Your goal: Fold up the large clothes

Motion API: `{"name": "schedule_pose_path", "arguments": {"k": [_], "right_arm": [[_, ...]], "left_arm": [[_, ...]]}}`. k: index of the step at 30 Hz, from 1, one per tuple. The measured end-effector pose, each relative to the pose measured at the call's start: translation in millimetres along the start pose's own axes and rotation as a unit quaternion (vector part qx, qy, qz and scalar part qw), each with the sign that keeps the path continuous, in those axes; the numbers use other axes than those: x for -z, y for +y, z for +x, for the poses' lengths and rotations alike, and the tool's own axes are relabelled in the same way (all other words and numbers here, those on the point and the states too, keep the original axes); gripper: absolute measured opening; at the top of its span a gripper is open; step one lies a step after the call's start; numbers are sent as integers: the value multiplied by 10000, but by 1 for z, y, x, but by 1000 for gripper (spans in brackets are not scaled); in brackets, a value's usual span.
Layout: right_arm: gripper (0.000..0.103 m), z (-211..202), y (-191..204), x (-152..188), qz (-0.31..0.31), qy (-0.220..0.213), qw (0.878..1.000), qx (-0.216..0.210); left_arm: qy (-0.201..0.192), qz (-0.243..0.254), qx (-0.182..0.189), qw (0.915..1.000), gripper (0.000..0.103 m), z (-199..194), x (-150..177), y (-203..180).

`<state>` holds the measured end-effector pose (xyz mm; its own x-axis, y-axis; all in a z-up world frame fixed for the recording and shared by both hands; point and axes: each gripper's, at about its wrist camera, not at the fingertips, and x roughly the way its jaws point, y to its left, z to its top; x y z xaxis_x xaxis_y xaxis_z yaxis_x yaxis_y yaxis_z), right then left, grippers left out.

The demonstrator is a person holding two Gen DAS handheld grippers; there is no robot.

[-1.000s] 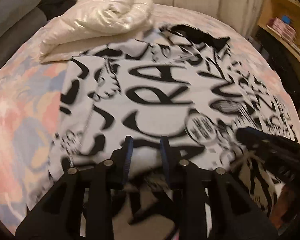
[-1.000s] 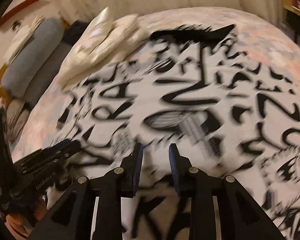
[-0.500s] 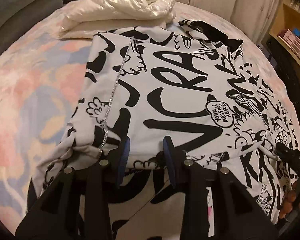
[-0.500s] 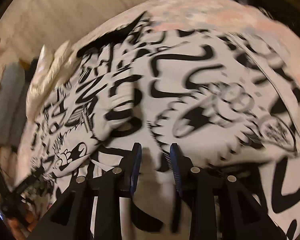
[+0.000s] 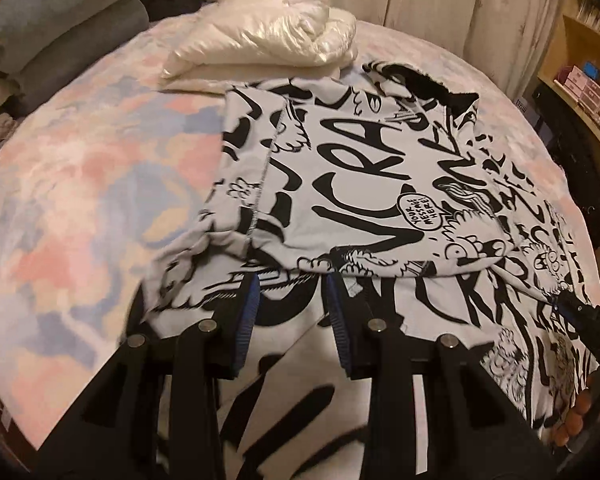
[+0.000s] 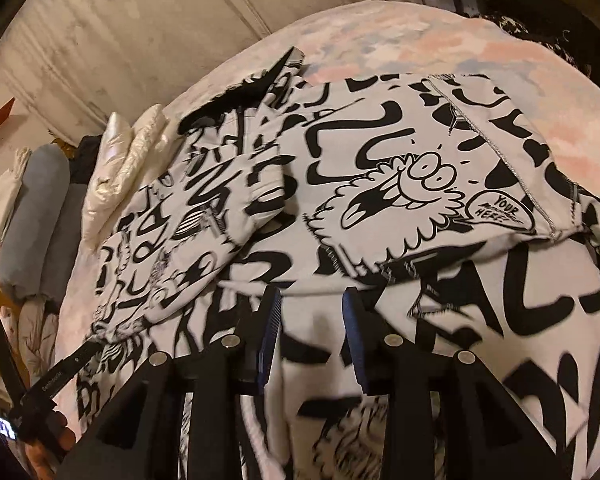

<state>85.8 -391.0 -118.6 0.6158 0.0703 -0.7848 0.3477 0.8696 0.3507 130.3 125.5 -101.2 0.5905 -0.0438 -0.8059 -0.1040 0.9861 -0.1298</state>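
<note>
A big white top [image 5: 364, 184] with black cartoon letters lies spread on a bed [image 5: 80, 184]. The bed cover is soft pink, blue and cream, like clouds. The top's far part is folded over itself, and a near fold edge runs across just in front of both grippers.

The left gripper [image 5: 292, 300] hangs low over the near cloth. Its blue pads stand apart, and I see no cloth pinched between them. The right gripper [image 6: 310, 312] also sits over the near cloth. Its jaws have just been opening, with a gap between the pads and only flat cloth showing under them. In the left view the right gripper's tip pokes in at the right edge, touching the top's edge there.

At the far end of the bed sits a shiny white puffy bundle [image 5: 268, 36], just touching the top. Beside it, off the bed, grey cushions [image 5: 60, 36] are stacked. A pale curtain [image 5: 440, 12] hangs behind the bed. A wooden shelf [image 5: 584, 76] with small boxes stands at the right.
</note>
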Motion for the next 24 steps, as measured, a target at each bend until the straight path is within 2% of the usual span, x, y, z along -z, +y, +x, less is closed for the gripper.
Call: {"name": "schedule_pose_path", "arguments": {"k": [2,4,6,8,12,20,24], "right_arm": [[33,-17,5,7,-30,-56,9999,-108],[39,-30,9,12,-65,-118,9998,-175],[50,-51,11,18,-135,-242,9994,-220],[53,-67,14,24,-199,-359,9988,-257],[54,-101,22,41,-355,-548,9973,-330],[54,-146,59,53,-941,-689,9920,-484],[54,-162,63,63,-1276,-646,9890,-373]], "left_arm": [[-59,11,1,10000,32,-14,4,2],[-110,16,2,9999,32,-29,9,4],[-169,51,-18,9998,32,-44,15,7],[-240,91,-42,9997,33,-59,21,10],[-382,115,-138,9991,44,-88,39,17],[-452,49,-177,9988,53,-121,65,39],[-329,106,-97,9994,57,-124,75,45]]}}
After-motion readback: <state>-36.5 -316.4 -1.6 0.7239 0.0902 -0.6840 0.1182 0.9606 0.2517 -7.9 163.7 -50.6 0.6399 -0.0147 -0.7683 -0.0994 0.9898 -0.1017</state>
